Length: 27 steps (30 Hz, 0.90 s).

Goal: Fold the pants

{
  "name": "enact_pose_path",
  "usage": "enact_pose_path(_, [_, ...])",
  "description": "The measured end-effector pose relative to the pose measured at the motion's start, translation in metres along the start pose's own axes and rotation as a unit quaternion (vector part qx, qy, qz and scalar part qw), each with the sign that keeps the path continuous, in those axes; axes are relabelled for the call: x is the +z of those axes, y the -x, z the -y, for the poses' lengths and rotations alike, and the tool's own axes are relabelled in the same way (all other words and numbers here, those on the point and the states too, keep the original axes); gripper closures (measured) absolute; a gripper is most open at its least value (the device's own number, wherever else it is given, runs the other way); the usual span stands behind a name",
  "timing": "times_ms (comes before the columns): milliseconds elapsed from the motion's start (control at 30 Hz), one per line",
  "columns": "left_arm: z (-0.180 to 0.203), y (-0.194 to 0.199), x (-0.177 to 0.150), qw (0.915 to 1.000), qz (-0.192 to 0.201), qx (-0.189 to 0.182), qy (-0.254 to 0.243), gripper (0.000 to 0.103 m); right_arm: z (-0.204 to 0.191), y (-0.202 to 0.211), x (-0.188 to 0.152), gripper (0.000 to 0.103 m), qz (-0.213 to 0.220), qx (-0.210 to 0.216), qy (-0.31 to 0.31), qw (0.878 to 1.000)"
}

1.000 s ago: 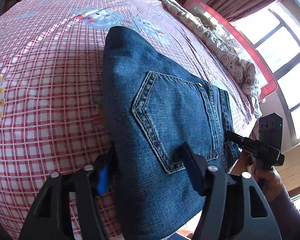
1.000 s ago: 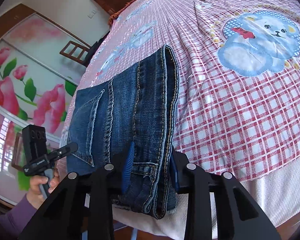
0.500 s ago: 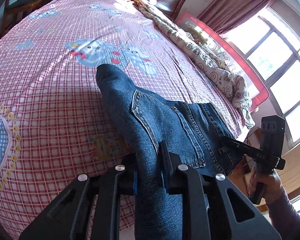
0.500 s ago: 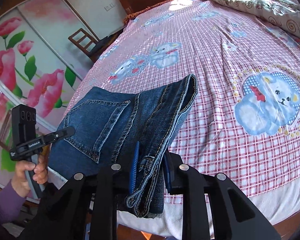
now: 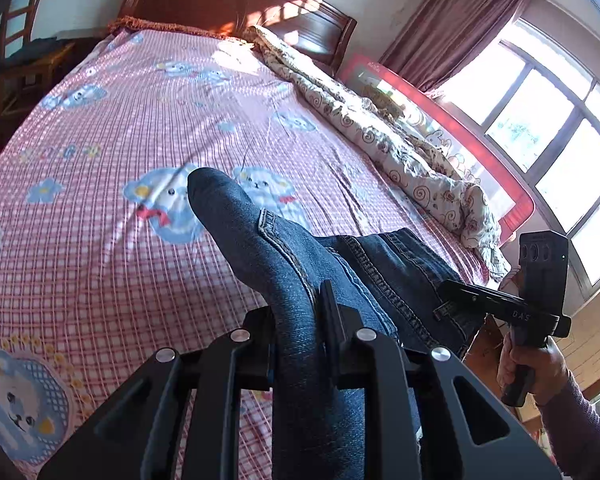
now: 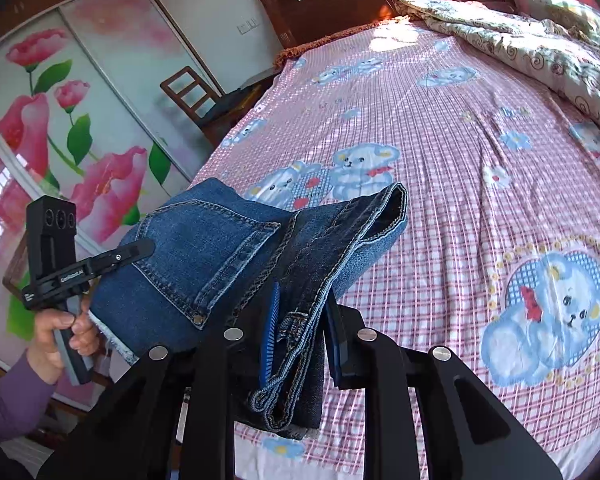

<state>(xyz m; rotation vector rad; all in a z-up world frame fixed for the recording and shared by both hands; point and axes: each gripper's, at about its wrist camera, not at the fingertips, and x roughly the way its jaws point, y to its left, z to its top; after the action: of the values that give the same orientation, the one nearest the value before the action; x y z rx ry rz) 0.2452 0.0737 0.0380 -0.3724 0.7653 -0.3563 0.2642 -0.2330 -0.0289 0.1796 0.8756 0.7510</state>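
- The jeans [image 5: 300,264] are hanging between the two grippers above the pink checked bedsheet [image 5: 100,264], their far folded end drooping ahead of the fingers toward the printed bears, apparently off the sheet.
- The left gripper [image 5: 300,344] is clamping a bunched thickness of denim: its fingers are nearly together, pads pressing from both sides, cloth running straight out ahead between them and trailing down behind.
- The right gripper [image 6: 303,332] is gripping the waistband edge [image 6: 300,320] the same way, the blue pad [image 6: 270,332] pressed against a belt loop, the hem of the fold sagging below the fingers.
- I judge the step to be carrying the half-folded jeans for the next fold or placement; doing it well is likely meaning keeping both grippers level with each other, holding the denim taut between them, and lowering the far end ahead of the fingers onto the sheet first so no crease bunches.
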Motion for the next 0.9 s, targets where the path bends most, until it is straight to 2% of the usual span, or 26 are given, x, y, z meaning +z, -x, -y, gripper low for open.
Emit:
enact_pose_path(133, [-0.02, -0.005, 0.02, 0.9995, 0.026, 0.014, 0.008, 0.086, -0.004, -0.019, 0.029, 0.085, 0.03, -0.002, 0.014, 0.999])
enact_pose_path(267, [-0.052, -0.022, 0.023, 0.9983, 0.036, 0.038, 0.026, 0.086, 0.005, -0.049, 0.046, 0.088, 0.047, 0.004, 0.001, 0.999])
enact_pose_path(333, [-0.074, -0.043, 0.012, 0.9976, -0.001, 0.045, 0.053, 0.083, 0.02, -0.072, 0.043, 0.088, 0.026, -0.003, -0.03, 0.999])
enact_pose_path(367, [-0.083, -0.051, 0.003, 0.9953, -0.015, 0.074, 0.061, 0.082, 0.029, -0.082, 0.038, 0.088, 0.017, -0.005, -0.049, 0.999])
enact_pose_path(400, [-0.094, -0.056, -0.008, 0.9917, -0.027, 0.104, 0.069, 0.078, 0.036, -0.088, 0.03, 0.088, 0.013, -0.002, -0.065, 0.998])
enact_pose_path(433, [-0.107, -0.058, -0.019, 0.9893, -0.033, 0.114, 0.086, 0.065, 0.041, -0.091, 0.021, 0.088, 0.012, 0.004, -0.081, 0.997])
enact_pose_path(467, [-0.119, -0.057, -0.03, 0.9857, -0.037, 0.124, 0.109, 0.043, 0.044, -0.093, 0.011, 0.088, 0.008, 0.012, -0.093, 0.996])
enact_pose_path(500, [-0.131, -0.054, -0.04, 0.9808, -0.037, 0.139, 0.131, 0.036, 0.046, -0.094, 0.002, 0.088, 0.001, 0.01, -0.099, 0.995])
enact_pose_path(533, [-0.141, -0.047, -0.048, 0.9792, -0.025, 0.132, 0.152, 0.029, 0.047, -0.094, -0.006, 0.088, -0.003, 0.004, -0.102, 0.995])
enact_pose_path(567, [-0.144, -0.04, -0.053, 0.9776, -0.008, 0.13, 0.166, 0.028, 0.048, -0.094, -0.013, 0.088, -0.005, 0.006, -0.107, 0.994])
enact_pose_path(633, [-0.14, -0.028, -0.053, 0.9719, 0.008, 0.172, 0.16, 0.025, 0.05, -0.091, -0.021, 0.088, -0.001, 0.009, -0.13, 0.991])
enact_pose_path(667, [-0.136, -0.023, -0.05, 0.9725, 0.02, 0.178, 0.149, 0.025, 0.049, -0.09, -0.022, 0.088, 0.005, 0.02, -0.142, 0.99])
enact_pose_path(800, [-0.091, -0.013, -0.026, 0.9817, 0.071, 0.15, 0.094, 0.024, 0.03, -0.101, -0.003, 0.088, 0.037, 0.081, -0.177, 0.98])
enact_pose_path(867, [-0.068, -0.023, -0.019, 0.9897, 0.061, 0.111, 0.067, 0.021, 0.016, -0.117, 0.01, 0.088, 0.048, 0.11, -0.191, 0.974])
enact_pose_path(900, [-0.057, -0.034, -0.018, 0.9922, 0.043, 0.104, 0.051, 0.021, 0.008, -0.126, 0.017, 0.088, 0.052, 0.12, -0.193, 0.973])
